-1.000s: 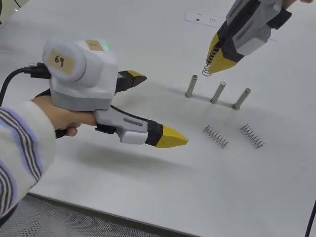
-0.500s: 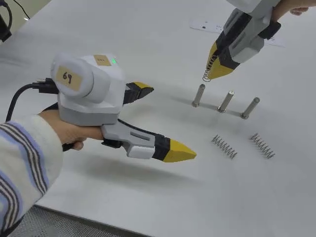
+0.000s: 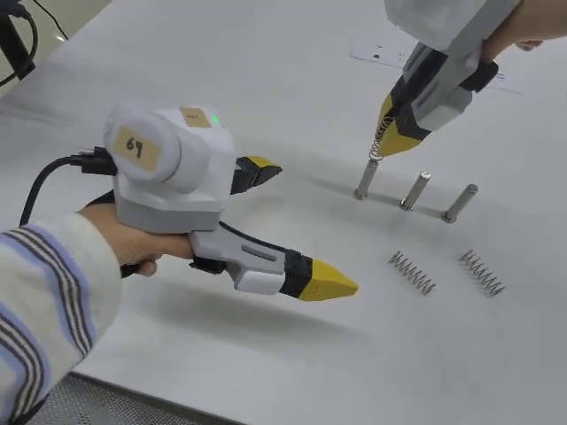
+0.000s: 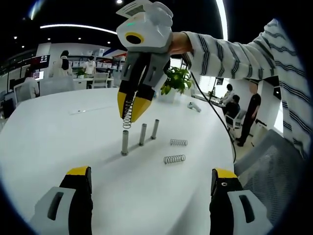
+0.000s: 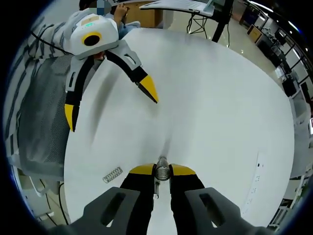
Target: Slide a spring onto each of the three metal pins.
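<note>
My right tool [image 3: 397, 142] pointed steeply down, jaws pinching one spring [image 3: 381, 139] upright, its lower end right at the top of the end pin [image 3: 367, 178] (whether they touched, I could not tell). My left tool [image 3: 306, 227] hung level, spread wide and gripping nothing, well apart. I counted three pins upright on the counter [image 3: 221, 80] and two loose springs [image 3: 412, 273] lying near them.

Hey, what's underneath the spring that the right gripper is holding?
One end pin of the three-pin row stands just below the free end of the spring; contact is unclear. Its top is hidden between the shut jaws of the right gripper.
</note>
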`<state>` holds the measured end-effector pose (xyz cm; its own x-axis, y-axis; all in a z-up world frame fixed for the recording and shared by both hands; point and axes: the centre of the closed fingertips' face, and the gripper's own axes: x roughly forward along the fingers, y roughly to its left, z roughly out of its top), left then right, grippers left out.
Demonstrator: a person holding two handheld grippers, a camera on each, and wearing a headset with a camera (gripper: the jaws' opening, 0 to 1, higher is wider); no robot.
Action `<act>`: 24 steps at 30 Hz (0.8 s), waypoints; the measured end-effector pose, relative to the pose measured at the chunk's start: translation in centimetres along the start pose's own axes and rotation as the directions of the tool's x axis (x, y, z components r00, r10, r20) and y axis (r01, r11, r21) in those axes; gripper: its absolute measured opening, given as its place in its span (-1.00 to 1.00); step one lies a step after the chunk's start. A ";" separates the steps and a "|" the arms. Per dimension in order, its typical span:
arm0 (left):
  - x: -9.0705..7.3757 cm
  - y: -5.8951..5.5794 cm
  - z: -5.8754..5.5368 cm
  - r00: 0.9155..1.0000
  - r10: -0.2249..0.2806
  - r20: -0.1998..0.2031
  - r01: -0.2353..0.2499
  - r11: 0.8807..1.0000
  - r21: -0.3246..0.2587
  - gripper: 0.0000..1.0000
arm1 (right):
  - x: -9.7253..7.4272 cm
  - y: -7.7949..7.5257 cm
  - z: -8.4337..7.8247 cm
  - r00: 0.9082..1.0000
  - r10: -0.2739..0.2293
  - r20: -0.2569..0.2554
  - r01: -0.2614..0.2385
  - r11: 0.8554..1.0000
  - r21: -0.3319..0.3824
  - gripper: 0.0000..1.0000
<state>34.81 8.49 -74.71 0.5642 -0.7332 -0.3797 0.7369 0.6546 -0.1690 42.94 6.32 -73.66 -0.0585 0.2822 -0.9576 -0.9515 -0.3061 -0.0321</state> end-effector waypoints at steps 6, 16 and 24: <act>-0.1 0.0 0.0 1.000 -0.001 -0.002 0.001 1.000 -0.001 0.96 | 0.4 0.2 -0.2 1.000 0.001 -0.011 -0.001 1.000 0.004 -0.84; -0.3 -0.1 -0.2 1.000 -0.003 -0.010 0.003 1.000 -0.007 0.96 | 1.0 0.2 -0.4 1.000 -0.003 -0.028 0.003 1.000 -0.004 -0.84; -0.5 -0.2 -0.6 1.000 -0.001 -0.022 0.001 1.000 -0.011 0.96 | 2.1 0.3 -0.8 0.999 -0.016 -0.050 0.015 1.000 -0.023 -0.84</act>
<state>34.17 8.84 -75.02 0.5547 -0.7297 -0.3998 0.7335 0.6557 -0.1790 42.83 6.07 -75.92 -0.0278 0.2409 -0.9702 -0.9451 -0.3225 -0.0530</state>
